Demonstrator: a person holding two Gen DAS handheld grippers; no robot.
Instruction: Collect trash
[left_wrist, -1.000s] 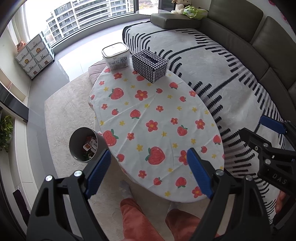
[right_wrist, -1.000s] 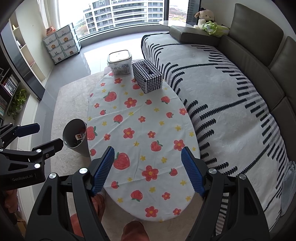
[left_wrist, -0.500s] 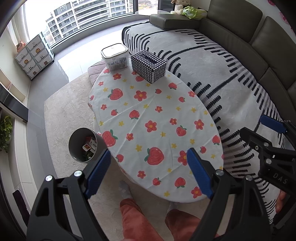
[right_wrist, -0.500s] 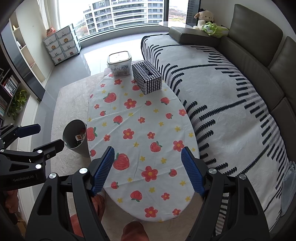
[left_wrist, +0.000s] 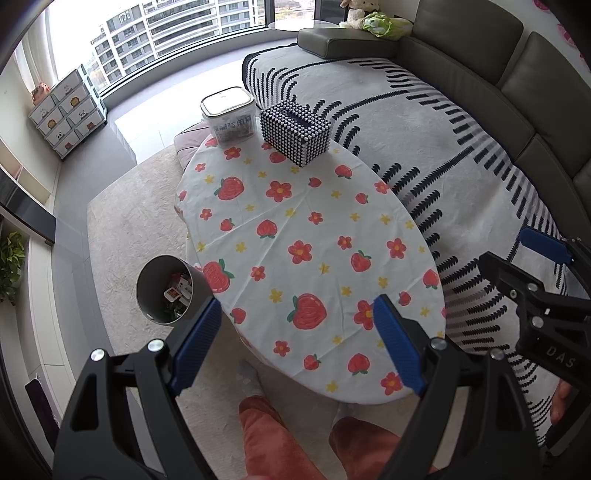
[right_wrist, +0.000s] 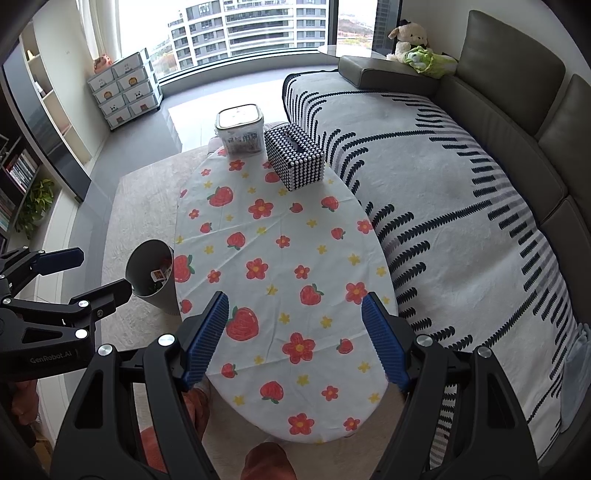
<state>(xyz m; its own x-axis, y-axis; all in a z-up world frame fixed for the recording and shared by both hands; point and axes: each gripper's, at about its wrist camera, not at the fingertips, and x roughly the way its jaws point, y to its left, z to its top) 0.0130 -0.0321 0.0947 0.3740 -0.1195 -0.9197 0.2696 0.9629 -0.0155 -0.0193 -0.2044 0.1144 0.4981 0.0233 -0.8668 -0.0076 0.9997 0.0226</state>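
Both the left claw (left_wrist: 295, 339) and right claw (right_wrist: 293, 338) hang spread and empty above the table (left_wrist: 314, 258), whose trash apparently already sits in the bin (left_wrist: 166, 290) beside it.

The bin (left_wrist: 168, 290) shows only its mouth and part of its wall; the scraps inside are too small to name, and in the right view its base sits behind the table (right_wrist: 280, 258) edge. The table's legs are hidden under the cloth. Print on the tub (left_wrist: 229, 116) is unreadable. The person shows only as legs (left_wrist: 266, 435) cut by the bottom edge. The sofa (right_wrist: 517, 92) runs off the right side of the frame.
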